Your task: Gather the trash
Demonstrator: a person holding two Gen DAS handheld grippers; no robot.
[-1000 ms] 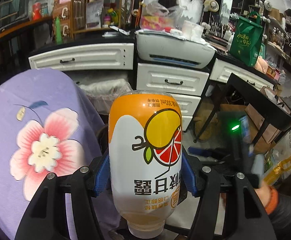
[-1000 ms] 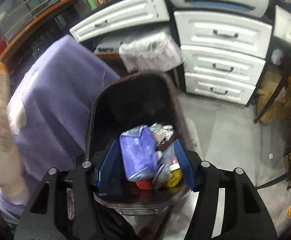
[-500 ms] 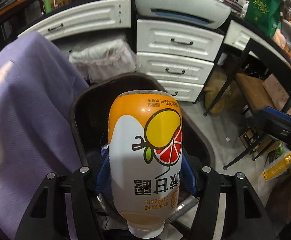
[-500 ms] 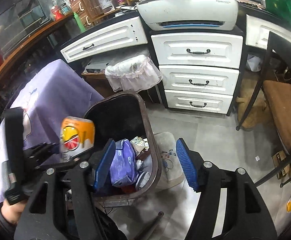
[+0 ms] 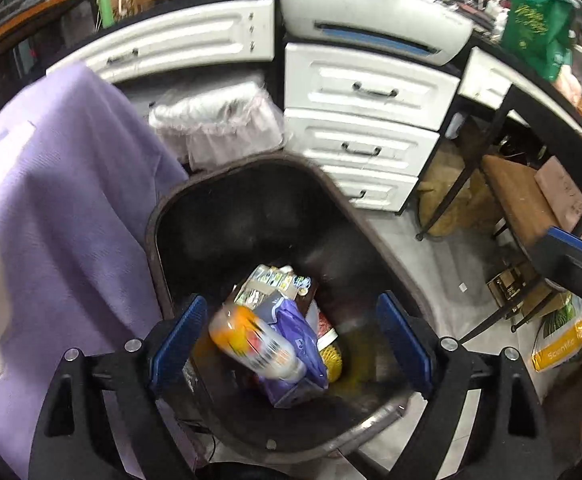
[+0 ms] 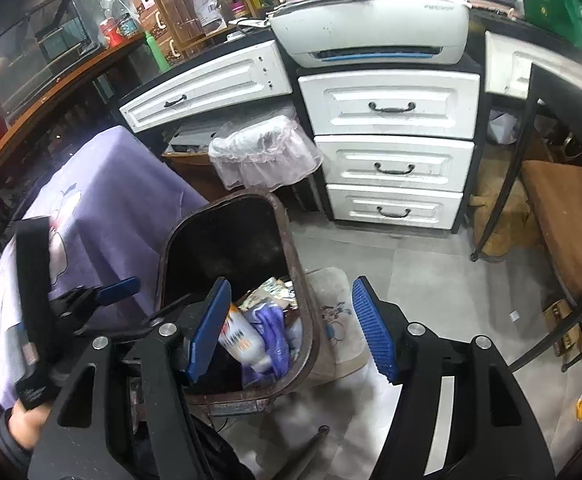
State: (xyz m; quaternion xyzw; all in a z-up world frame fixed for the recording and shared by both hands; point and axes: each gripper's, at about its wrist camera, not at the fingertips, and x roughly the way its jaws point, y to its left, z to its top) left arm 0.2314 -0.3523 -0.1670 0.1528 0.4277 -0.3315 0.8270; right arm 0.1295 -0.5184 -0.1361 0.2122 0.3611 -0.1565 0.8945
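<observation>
The orange-and-white drink bottle (image 5: 257, 344) lies blurred inside the dark trash bin (image 5: 159, 240), on a purple packet (image 5: 303, 344) and other wrappers. My left gripper (image 5: 291, 338) hangs over the bin's near end. Its jaws are opening, and the bottle sits below them, free of both pads. In the right wrist view the bottle (image 6: 239, 338) shows in the bin (image 6: 293, 256) behind my right gripper's left pad. My right gripper (image 6: 291, 330) is open and holds nothing, straddling the bin's right rim. The left gripper (image 6: 143, 298) is at the bin's left edge.
A purple cloth-covered table (image 5: 63, 208) stands left of the bin. Behind are white drawers (image 6: 391, 160), a printer (image 6: 371, 28) and a small bin with a white liner (image 6: 263, 152). A floor mat (image 6: 331, 308) and a brown stool (image 6: 563, 208) lie to the right.
The left gripper dipped over the bin and let go of the bottle, which dropped in. The right gripper drew back from over the bin, rightward and higher.
</observation>
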